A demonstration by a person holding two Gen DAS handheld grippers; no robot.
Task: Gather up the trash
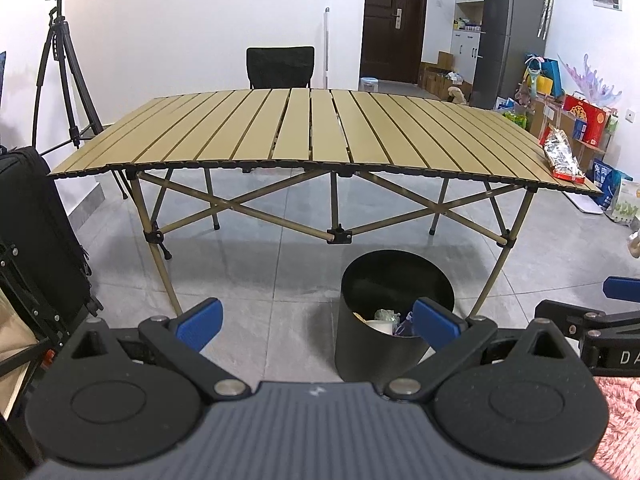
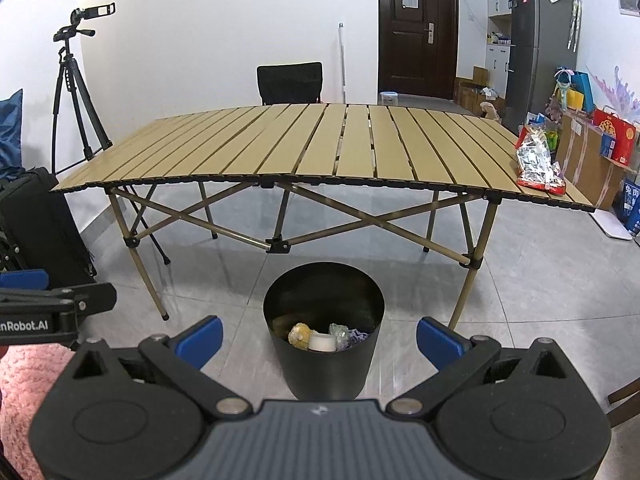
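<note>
We hold both tongs, left (image 1: 316, 322) and right (image 2: 319, 338), spread wide and empty above bare floor tiles. The black bin (image 2: 323, 330) stands low centre, just before the table's (image 2: 280, 144) near edge. A crinkled wrapper (image 2: 538, 164) lies at the table's right edge.

The counter (image 2: 320, 148) top lies bare nearly all across; only a crinkled snack wrapper (image 2: 538, 162) sits at its right near corner. Beneath it, crossed leg braces (image 2: 276, 246) bar the way. The bin (image 2: 324, 360) mouth stands open from above, before the counter's near edge.
</note>
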